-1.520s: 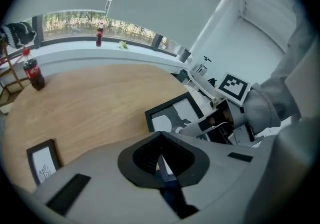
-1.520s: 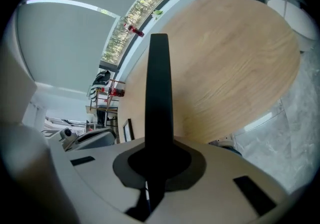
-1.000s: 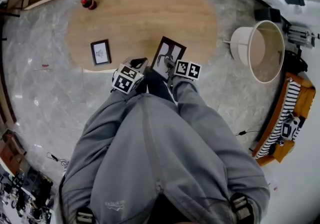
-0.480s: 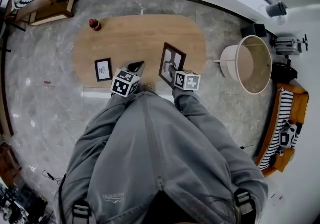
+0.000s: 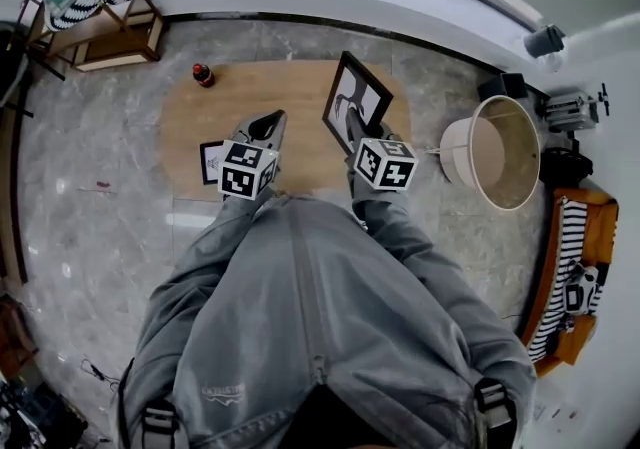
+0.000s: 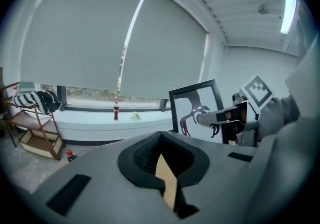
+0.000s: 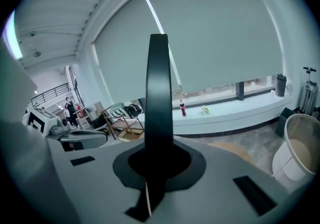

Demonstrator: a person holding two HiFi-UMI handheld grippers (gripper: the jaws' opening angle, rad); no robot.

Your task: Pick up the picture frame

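With the jaws of your right gripper clamped on one edge of the picture frame, upright above the tabletop, lift smoothly without twisting, your left gripper aside, jaws clenched empty.

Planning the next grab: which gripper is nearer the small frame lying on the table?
Left. The left gripper hovers just right of the small frame, shut and empty; the right gripper is farther right, shut on the large picture frame.
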